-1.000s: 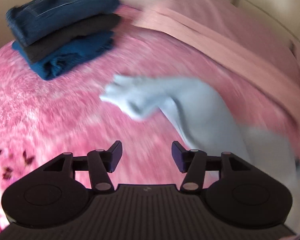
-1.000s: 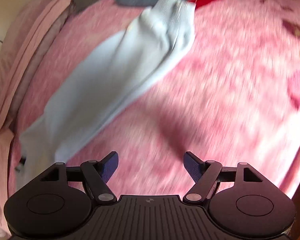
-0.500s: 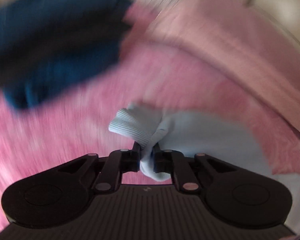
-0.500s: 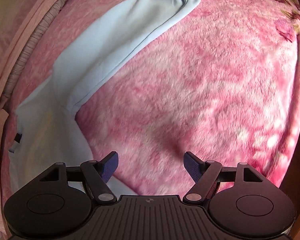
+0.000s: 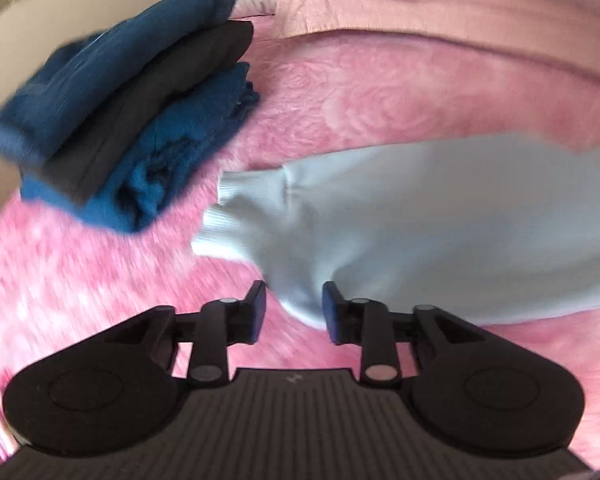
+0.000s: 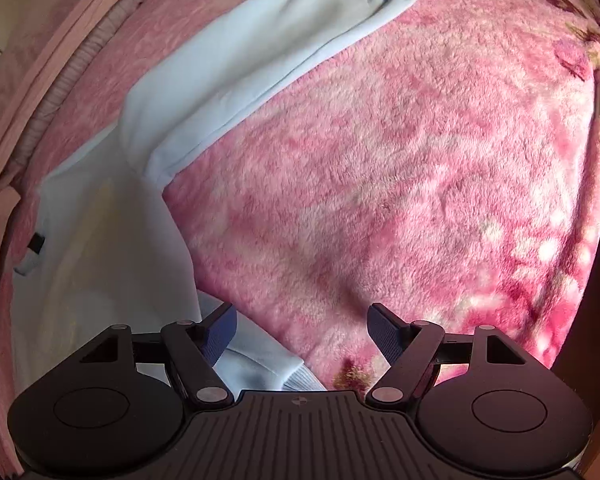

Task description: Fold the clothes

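A pink fleece blanket (image 6: 400, 168) covers the bed; the pale blue sweatshirt (image 6: 100, 240) lies flat (sleeve outstretched). Only the left view shows folded clothes (image 5: 132, 120). Left hand-held gripper (image 5: 294, 312) narrowly parted, right hand-held gripper (image 6: 302, 326) wide, both empty.

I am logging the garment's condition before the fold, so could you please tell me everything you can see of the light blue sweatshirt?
The light blue sweatshirt looks like soft, plain knit fabric. It lies unfolded on the fluffy pink blanket, its body near the pink bedding edge. One long sleeve stretches away flat, ending in a ribbed cuff close to the stack of folded dark clothes. The open left gripper straddles that sleeve's edge; whether it touches is unclear. A second ribbed cuff lies at the open right gripper.
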